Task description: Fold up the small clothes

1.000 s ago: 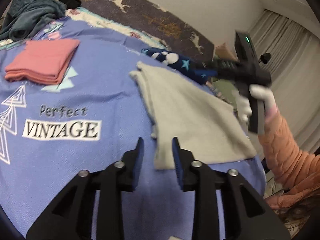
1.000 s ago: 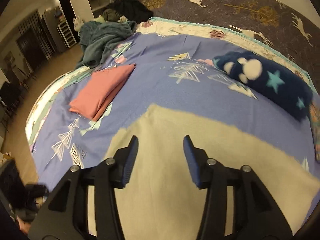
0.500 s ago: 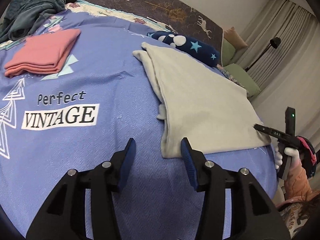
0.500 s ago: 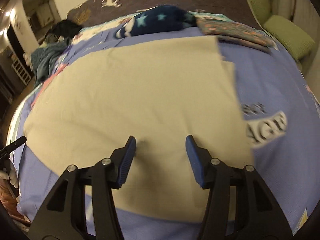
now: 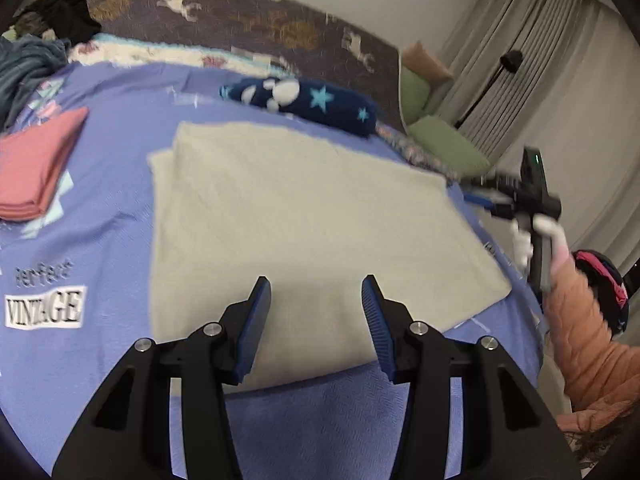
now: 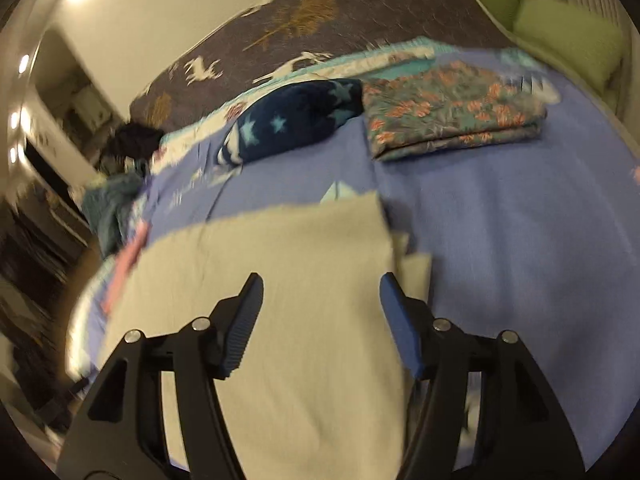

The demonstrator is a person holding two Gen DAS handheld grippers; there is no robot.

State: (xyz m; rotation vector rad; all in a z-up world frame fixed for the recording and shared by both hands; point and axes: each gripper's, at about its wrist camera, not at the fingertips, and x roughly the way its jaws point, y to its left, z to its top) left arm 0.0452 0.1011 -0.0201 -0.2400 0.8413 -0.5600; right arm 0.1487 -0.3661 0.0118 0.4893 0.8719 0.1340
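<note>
A beige cloth [image 5: 304, 216] lies flat, folded over, on the blue bedspread [image 5: 80, 256]. My left gripper [image 5: 316, 300] is open and empty, above the cloth's near edge. My right gripper [image 6: 320, 300] is open and empty, over the cloth [image 6: 288, 304] near its right edge. In the left wrist view the right gripper [image 5: 520, 196] shows at the cloth's far right corner, held in a white-gloved hand.
A folded pink cloth [image 5: 36, 168] lies at the left. A navy star-patterned fleece [image 5: 304, 100] lies behind the beige cloth. A folded floral cloth [image 6: 448, 108] lies at the back right. Green cushions [image 5: 444, 148] and curtains stand beyond the bed. A crumpled teal pile [image 5: 24, 68] sits far left.
Both grippers opened wider. The left one swung right over the cloth's near edge. The right one moved up to the cloth's right side, and its view turned toward the floral cloth.
</note>
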